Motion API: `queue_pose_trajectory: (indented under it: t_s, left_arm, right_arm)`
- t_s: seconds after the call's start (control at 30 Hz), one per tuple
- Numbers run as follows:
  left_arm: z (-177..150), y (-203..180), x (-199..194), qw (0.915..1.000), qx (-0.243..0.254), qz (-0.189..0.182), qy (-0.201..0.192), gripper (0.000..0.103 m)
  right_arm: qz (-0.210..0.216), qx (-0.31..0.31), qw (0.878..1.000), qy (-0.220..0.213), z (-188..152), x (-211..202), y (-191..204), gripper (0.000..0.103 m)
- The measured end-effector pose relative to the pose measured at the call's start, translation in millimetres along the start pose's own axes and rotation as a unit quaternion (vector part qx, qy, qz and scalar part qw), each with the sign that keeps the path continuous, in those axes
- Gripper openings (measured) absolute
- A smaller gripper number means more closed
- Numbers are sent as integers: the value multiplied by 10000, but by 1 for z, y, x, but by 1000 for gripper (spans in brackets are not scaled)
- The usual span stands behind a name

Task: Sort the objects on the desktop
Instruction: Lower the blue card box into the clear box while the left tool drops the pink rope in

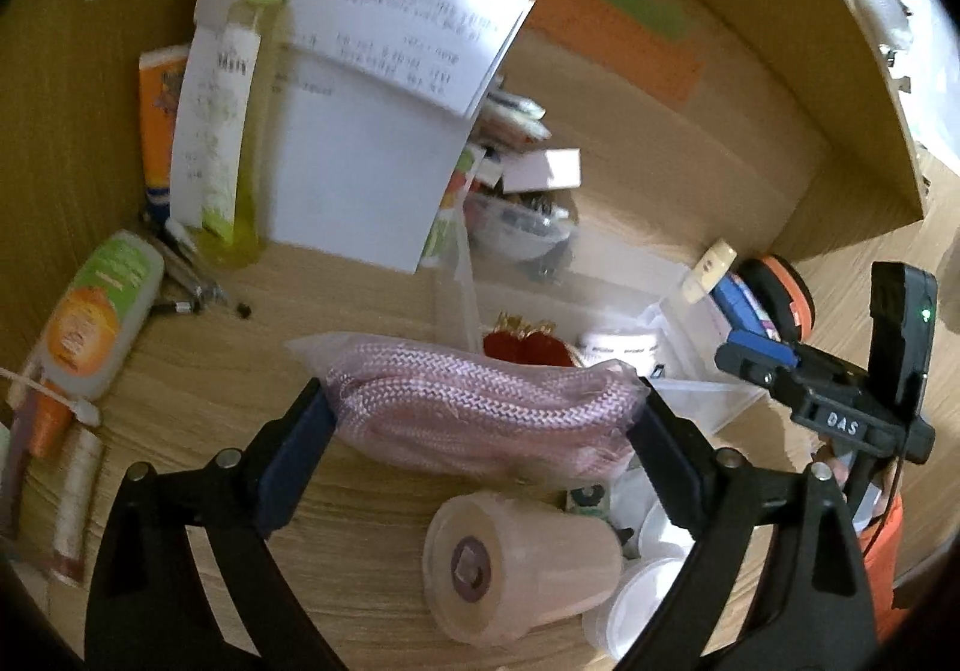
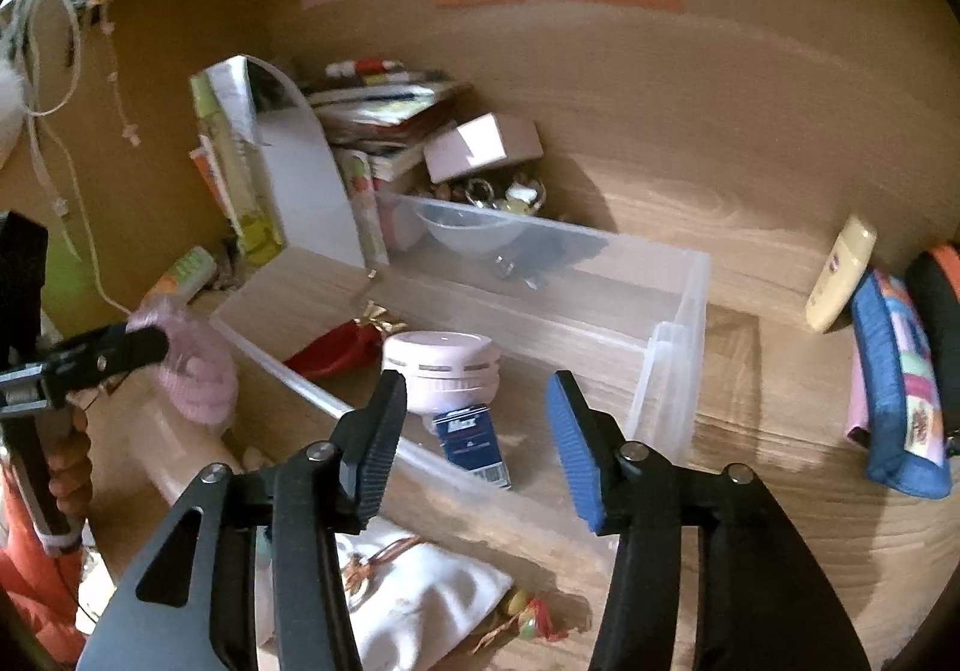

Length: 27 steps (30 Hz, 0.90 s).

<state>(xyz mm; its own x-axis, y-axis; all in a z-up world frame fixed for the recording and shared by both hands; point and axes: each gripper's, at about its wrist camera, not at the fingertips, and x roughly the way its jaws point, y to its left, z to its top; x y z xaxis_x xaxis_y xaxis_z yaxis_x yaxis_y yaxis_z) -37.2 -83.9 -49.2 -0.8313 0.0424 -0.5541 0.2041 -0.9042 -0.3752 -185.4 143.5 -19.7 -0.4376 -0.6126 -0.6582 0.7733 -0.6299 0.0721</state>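
The left gripper [image 1: 480, 419] pinches a bagged pink rope [image 1: 480, 407] above the desk, beside the clear bin [image 2: 672, 323]; the right gripper [image 2: 477, 431] gapes empty. Next, I'd guess: drop it inside

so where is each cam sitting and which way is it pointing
Left wrist: sits on the left claw, facing forward along its fingers at the bagged pink rope it grips, over the wooden desk; the right claw shows at right.
Right wrist: sits on the right claw, open, looking down into the clear plastic bin holding a white jar; the left claw shows at left.
Shared: rope, bin, jar, red pouch, sticky notes on the back wall.
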Motion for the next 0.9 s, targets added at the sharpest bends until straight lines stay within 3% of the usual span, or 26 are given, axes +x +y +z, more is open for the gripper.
queue_pose_trajectory:
  t_s: [0.27, 0.47, 0.9]
  left_arm:
    - [22, -28, -16, 9988, 342, -95, -332, 95]
    - [40, -48, -3, 9977, 524, -188, -388, 95]
    - [40, -60, 65, 9983, 491, -41, 308, 95]
  right_arm:
    - [-140, -135, 9995, -229, -11, -29, 5, 54]
    - [-264, -63, 9994, -193, -29, -41, -4, 54]
    - [-253, 277, 9993, 85, -65, -43, -23, 54]
